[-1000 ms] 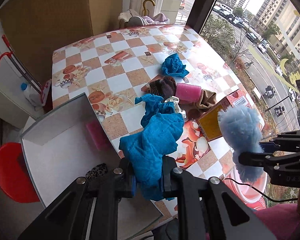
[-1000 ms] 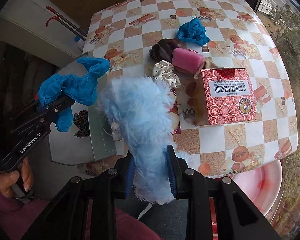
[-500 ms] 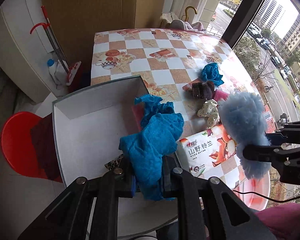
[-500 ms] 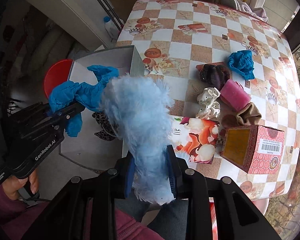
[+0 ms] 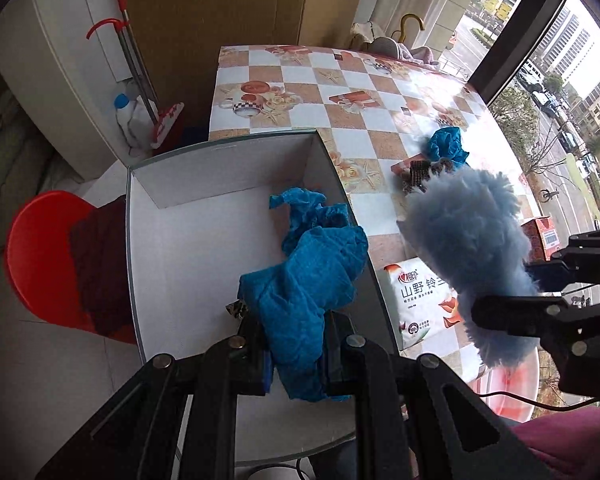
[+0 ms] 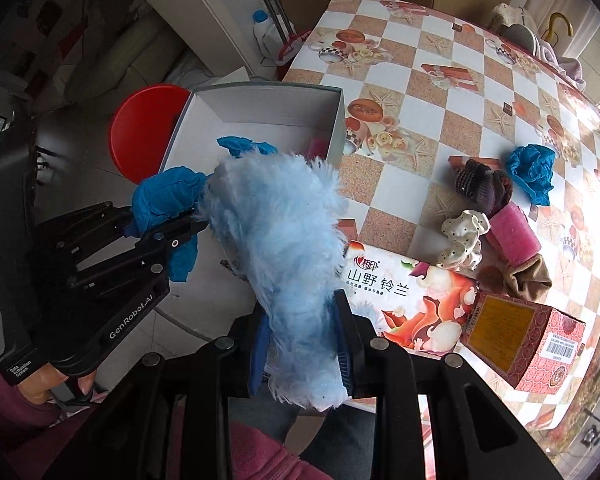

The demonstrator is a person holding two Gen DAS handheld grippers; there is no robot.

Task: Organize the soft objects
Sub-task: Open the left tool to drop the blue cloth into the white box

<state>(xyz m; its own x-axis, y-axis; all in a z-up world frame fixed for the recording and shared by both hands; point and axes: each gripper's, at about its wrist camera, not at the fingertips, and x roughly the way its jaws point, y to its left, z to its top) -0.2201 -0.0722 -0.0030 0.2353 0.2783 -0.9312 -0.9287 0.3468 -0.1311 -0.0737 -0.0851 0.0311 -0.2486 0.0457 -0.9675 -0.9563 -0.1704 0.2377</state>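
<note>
Box (image 5: pixel 172 240) of white card, open-topped, stood beside the checked table (image 5: pixel 352 120), and over it I held both catches. Inside it I could make out a pink item (image 6: pixel 318 146) against the far wall and a dark patterned scrap (image 5: pixel 236 309) near my fingers; little else of its floor was covered. My left gripper (image 5: pixel 296 354) was pinched on a crumpled blue cloth (image 5: pixel 312 276), which rose from the jaws with its long axis running away from me, its loose tip towards the box's far corner. My right gripper (image 6: pixel 304 344) was clamped on a pale blue fluffy duster (image 6: pixel 276 240), long axis along the fingers, its free end pointing over the box rim. On the table lay a second blue cloth (image 6: pixel 532 170), a dark knitted piece (image 6: pixel 482 186), a pink roll (image 6: pixel 514 234), a spotted scrunchie (image 6: pixel 462 240), a tissue pack (image 6: pixel 404 304) and a red carton (image 6: pixel 524 340).
</note>
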